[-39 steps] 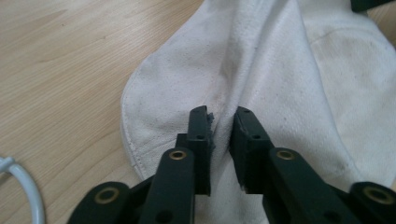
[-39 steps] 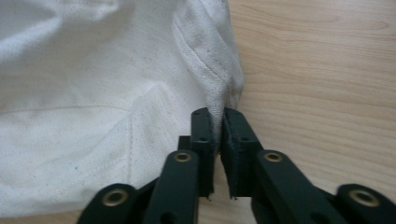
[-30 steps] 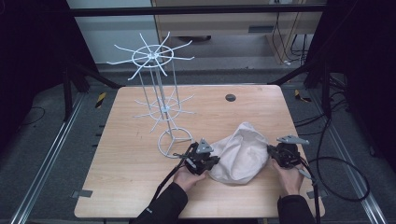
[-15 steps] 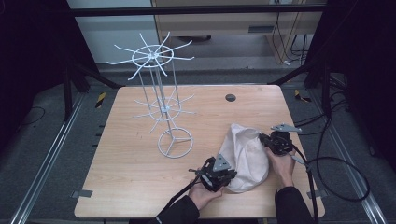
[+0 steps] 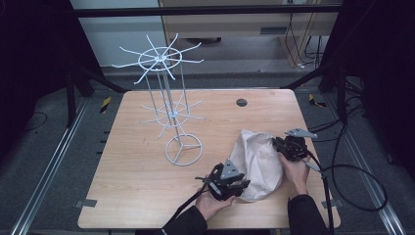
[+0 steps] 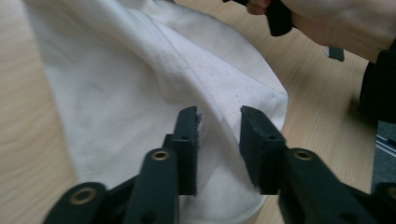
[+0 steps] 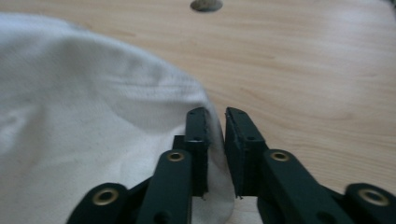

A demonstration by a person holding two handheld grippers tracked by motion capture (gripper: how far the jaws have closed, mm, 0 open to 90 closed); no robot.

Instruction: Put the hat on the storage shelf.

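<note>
A crumpled white cloth (image 5: pixel 259 161) lies on the right half of the wooden table (image 5: pixel 132 166). My left gripper (image 5: pixel 239 185) is at the cloth's near-left edge. In the left gripper view the left gripper (image 6: pixel 219 126) is open, its jaws standing on either side of a raised fold of the cloth (image 6: pixel 140 79). My right gripper (image 5: pixel 279 146) is at the cloth's far-right edge. In the right gripper view the right gripper (image 7: pixel 215 123) is shut on the thin hem of the cloth (image 7: pixel 70 116).
A white wire rack (image 5: pixel 157 58) with two tiers of radial arms stands on a ring base left of the cloth. A dark round hole (image 5: pixel 241 102) is in the table behind the cloth. A black cable (image 5: pixel 352 191) loops off the table's right side.
My left gripper has moved from the cloth's left side round to its near edge. My right gripper has shifted away from me along the right edge, and the cloth has stretched lengthwise.
</note>
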